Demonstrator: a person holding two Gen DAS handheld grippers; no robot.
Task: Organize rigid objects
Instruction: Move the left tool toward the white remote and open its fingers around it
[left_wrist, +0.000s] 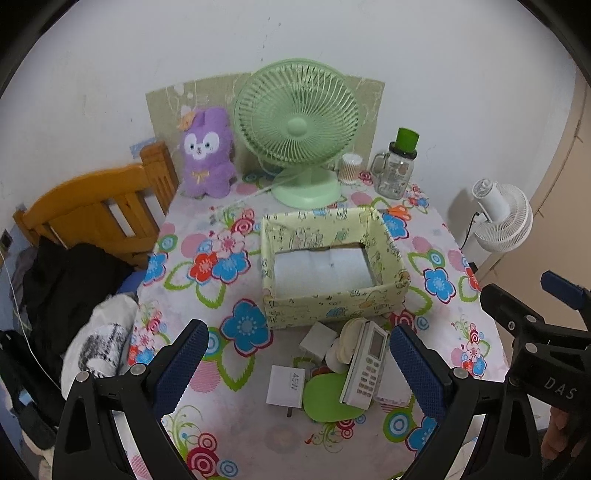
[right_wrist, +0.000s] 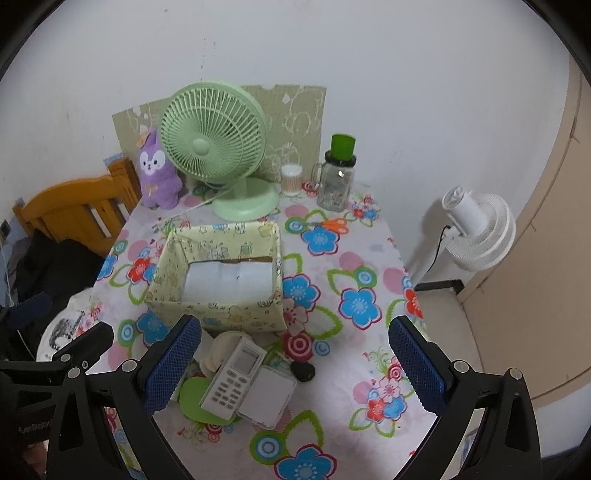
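A pale yellow-green patterned box (left_wrist: 334, 308) (right_wrist: 236, 314) stands open on the flowered table, a white sheet lining its bottom. In front of it lies a pile: a white remote control (left_wrist: 365, 365) (right_wrist: 234, 380), a white 45W charger (left_wrist: 285, 384), a smaller white cube (left_wrist: 317, 341), a green oval disc (left_wrist: 325, 400) (right_wrist: 192, 400), a cream round object (left_wrist: 349, 341) (right_wrist: 221, 347), a white flat case (right_wrist: 267, 397) and a small black object (right_wrist: 303, 371). My left gripper (left_wrist: 295, 369) hangs open above the pile. My right gripper (right_wrist: 295, 369) is open too, to the right of the pile.
At the back stand a green desk fan (left_wrist: 299, 140), a purple plush toy (left_wrist: 207, 155), a cotton-swab tub (left_wrist: 350, 169) and a glass jar with a green lid (left_wrist: 397, 170). Orange scissors (right_wrist: 332, 224) lie behind the box. A wooden chair (left_wrist: 92, 214) with dark clothes is left; a white fan (left_wrist: 502, 214) right.
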